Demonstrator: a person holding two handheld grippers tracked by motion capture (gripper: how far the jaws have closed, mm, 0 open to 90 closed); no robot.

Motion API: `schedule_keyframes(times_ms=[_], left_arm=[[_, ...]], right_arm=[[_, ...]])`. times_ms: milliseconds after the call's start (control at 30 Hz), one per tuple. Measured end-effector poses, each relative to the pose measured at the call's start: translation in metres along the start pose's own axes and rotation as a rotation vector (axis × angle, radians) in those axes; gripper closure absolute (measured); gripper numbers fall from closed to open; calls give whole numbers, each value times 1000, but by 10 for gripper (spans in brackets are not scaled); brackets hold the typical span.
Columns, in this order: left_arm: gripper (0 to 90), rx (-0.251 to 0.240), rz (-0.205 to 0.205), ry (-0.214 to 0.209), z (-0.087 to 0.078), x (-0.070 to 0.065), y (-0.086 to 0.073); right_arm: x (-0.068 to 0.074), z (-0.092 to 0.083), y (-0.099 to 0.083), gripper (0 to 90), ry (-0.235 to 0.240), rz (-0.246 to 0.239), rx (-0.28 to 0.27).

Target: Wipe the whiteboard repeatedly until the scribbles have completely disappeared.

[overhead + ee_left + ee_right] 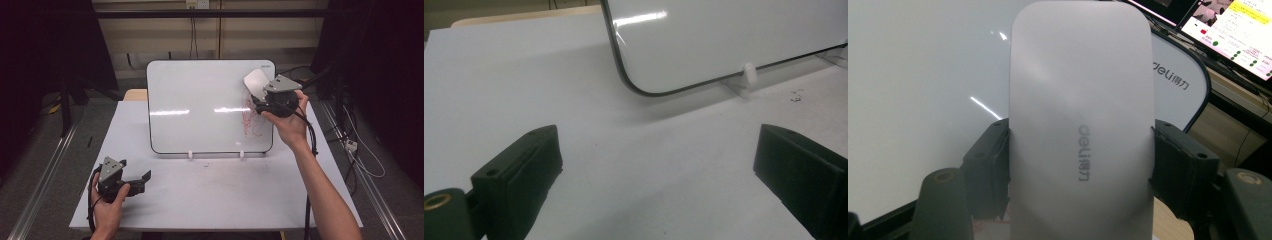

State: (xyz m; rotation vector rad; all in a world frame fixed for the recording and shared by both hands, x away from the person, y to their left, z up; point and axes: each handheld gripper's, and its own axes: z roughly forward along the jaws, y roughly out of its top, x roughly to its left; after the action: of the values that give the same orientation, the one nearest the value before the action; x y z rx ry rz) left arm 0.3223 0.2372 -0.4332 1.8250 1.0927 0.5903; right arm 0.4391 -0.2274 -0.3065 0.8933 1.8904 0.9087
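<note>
We clamp the white eraser [255, 82] in our right gripper [261, 98] jaws against the whiteboard's [200, 105] upper right corner, red scribble [250, 120] below it still unwiped, while our left gripper [142, 181] rests wide-jawed and empty on the tabletop [220, 195] at lower left.

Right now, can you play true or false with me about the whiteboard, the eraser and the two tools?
1. The right tool grips a grey eraser. True.
2. The whiteboard lies flat on the table. False: it stands propped up on small white feet.
3. Red scribbles mark the whiteboard's right side. True.
4. The left tool holds a marker. False: its jaws are open with nothing between them.
5. The scribbles are blue. False: they are red.
</note>
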Motion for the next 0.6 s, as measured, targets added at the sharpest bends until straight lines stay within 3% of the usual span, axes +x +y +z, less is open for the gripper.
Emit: schedule_keyframes(times_ms=[200,600], left_arm=[[51,3,2,1,1,-1,1],[51,4,9,-4,2,-4,2]], right_arm=[[5,5,-2,317,3,-12,5],[-3,13,7,317,-67,-44,17]])
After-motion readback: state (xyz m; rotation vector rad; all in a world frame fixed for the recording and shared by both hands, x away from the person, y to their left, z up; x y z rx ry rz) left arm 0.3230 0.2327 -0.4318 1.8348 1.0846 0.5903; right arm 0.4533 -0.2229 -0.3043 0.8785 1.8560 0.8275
